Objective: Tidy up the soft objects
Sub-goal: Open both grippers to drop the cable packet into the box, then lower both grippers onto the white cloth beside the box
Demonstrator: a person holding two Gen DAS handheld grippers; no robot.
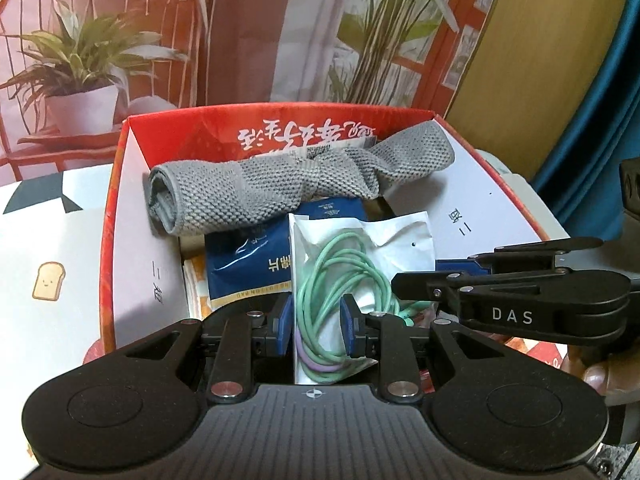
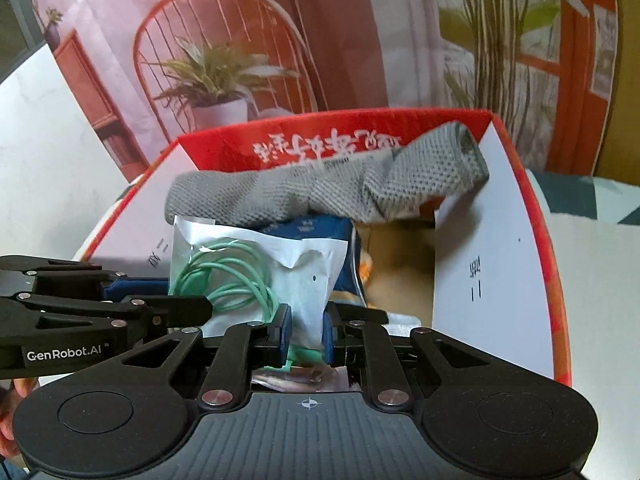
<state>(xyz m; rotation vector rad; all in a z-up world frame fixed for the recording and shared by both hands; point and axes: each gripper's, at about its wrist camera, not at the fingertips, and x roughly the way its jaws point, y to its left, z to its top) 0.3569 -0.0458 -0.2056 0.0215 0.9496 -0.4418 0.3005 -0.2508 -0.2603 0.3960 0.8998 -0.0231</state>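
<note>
Left tool (image 1: 316,330): we see its pads on either side of the clear bag (image 1: 360,248), seemingly pinching its lower part.
Right tool (image 2: 307,334): closed on the same bag's near edge.
Bag: upright in the red box (image 1: 110,216), its green cable (image 1: 340,276) partly hidden.
Grey towel (image 1: 260,188): rolled, lying across the box contents.
Blue packet (image 1: 248,256): mostly covered.
Box floor: blurred, unclear.

A printed backdrop (image 1: 240,32) hangs behind the worktop (image 1: 52,240): it shows a red wire chair (image 2: 224,60), a potted plant (image 1: 80,80) on it, tall green stems to the chair's right. Teal curtain (image 1: 600,120) farther right.
</note>
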